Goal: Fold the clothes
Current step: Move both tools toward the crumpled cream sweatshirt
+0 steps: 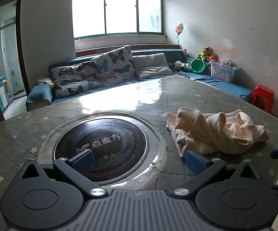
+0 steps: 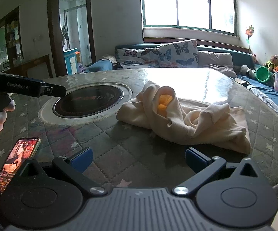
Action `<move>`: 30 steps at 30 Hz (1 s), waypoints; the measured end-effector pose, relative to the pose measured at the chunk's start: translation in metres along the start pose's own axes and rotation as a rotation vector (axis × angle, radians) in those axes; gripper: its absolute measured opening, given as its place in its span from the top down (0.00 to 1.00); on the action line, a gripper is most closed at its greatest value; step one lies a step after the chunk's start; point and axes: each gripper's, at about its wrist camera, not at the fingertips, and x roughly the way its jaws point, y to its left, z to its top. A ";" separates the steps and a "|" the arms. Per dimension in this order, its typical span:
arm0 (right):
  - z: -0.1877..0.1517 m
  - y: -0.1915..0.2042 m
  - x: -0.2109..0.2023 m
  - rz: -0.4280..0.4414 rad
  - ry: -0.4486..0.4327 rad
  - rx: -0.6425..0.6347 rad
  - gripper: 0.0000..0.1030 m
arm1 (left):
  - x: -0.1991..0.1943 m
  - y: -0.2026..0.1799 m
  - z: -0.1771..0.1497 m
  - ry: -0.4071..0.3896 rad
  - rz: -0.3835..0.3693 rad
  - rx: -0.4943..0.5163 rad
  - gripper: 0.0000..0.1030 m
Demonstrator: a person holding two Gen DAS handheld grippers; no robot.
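Observation:
A crumpled cream garment [image 1: 214,130] lies in a heap on the quilted star-patterned table [image 1: 13,138], to the right of the round black cooktop. In the right wrist view the garment [image 2: 187,119] lies just ahead, with an orange lining showing in one fold. My left gripper [image 1: 139,160] is open and empty above the cooktop's near edge, its right pad close to the garment's near corner. My right gripper [image 2: 138,158] is open and empty, a short way in front of the garment. The left gripper's body [image 2: 23,87] and the hand holding it show at the left of the right wrist view.
A round black cooktop [image 1: 102,144] is set into the table [image 2: 119,150]. A lit phone [image 2: 15,161] lies at the table's near left edge. Behind the table is a blue sofa [image 1: 40,94] with butterfly cushions, toys and a plastic box. A red stool [image 1: 263,96] stands at the right.

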 end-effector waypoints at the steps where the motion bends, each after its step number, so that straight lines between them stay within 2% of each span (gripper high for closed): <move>1: 0.000 0.000 0.000 -0.002 0.000 0.001 0.00 | 0.001 -0.002 0.000 0.002 -0.005 0.003 0.00; 30: -0.010 -0.007 0.011 -0.022 0.062 0.034 0.00 | 0.022 -0.035 -0.016 0.104 -0.066 0.056 0.00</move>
